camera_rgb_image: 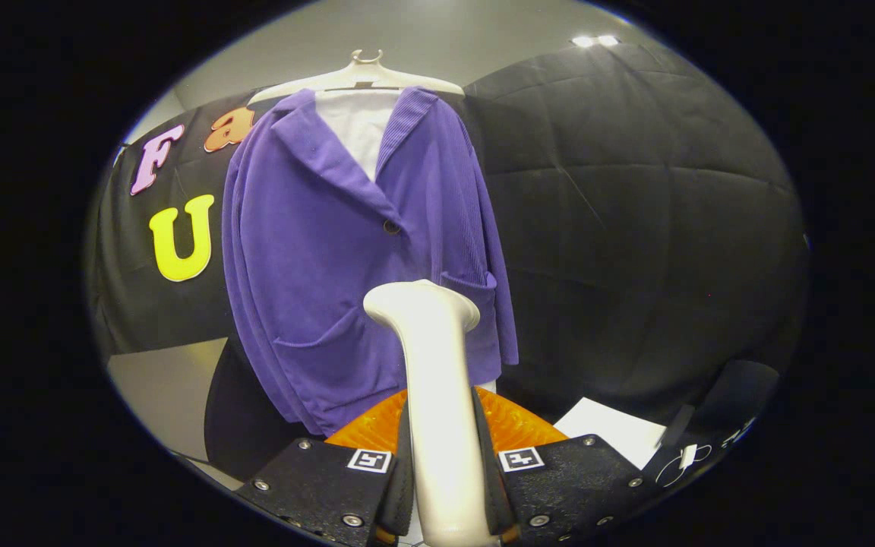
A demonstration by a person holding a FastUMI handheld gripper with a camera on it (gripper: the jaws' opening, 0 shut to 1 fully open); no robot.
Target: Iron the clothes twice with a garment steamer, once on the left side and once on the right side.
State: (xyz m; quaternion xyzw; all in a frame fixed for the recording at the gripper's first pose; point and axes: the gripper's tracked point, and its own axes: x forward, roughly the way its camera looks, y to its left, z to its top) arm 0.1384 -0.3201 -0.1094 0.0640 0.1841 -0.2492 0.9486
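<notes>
Garment steamer [431,357] is seen in the gripper view as a smooth, glossy off-white wand, its slim handle rising straight up between the fingers and widening into a rounded, flared head that is turned toward the clothing. The gripper [445,486] is clenched on this handle, with both fingers [399,486] pressed against its sides. Just beyond the head, a purple jacket [346,258] of soft, finely ribbed fabric is hung on a pale hanger [365,74], with a broad collar, one dark button [391,226], two patch pockets and a white lining at the neck. The steamer head is held level with the lower pocket area, close to the cloth; contact cannot be told. An orange ribbed object [510,425] is seen low behind the fingers, and a white sheet [611,431] lies beside it.
</notes>
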